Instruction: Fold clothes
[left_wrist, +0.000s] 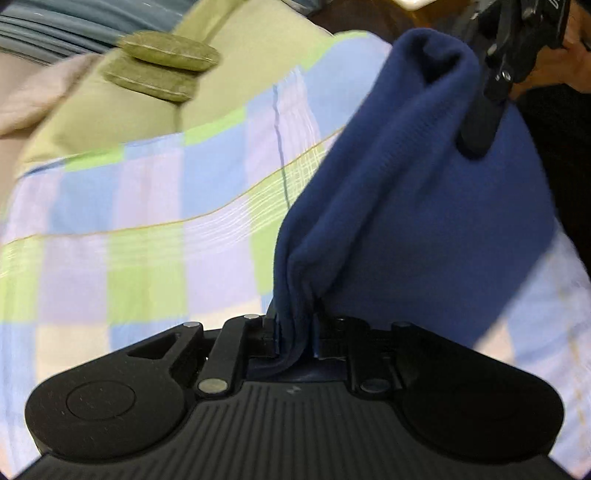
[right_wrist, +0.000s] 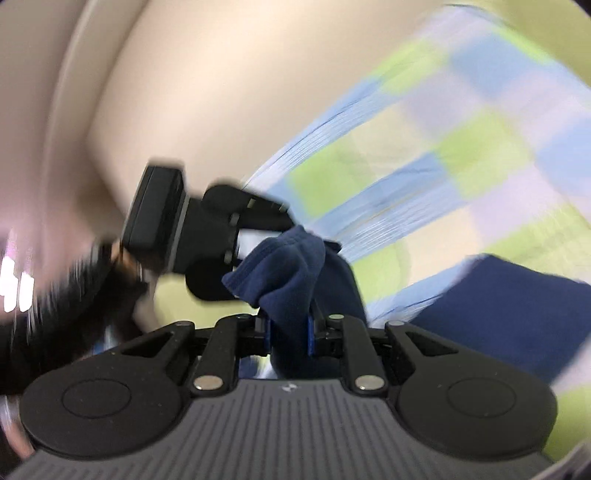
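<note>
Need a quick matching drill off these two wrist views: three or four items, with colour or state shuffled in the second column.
Items
1. garment
2. bedsheet
3. cushions
4. left gripper

Descriptions
A. olive green, stacked
B. navy blue, held at two points
C. pastel checks in blue, green, lilac
D. shut on cloth

Pairs: 1-B, 2-C, 3-A, 4-D

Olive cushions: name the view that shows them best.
Left wrist view: the two olive cushions lie stacked on the green bedding, beyond the blue garment. The right wrist view shows none of them.
</note>
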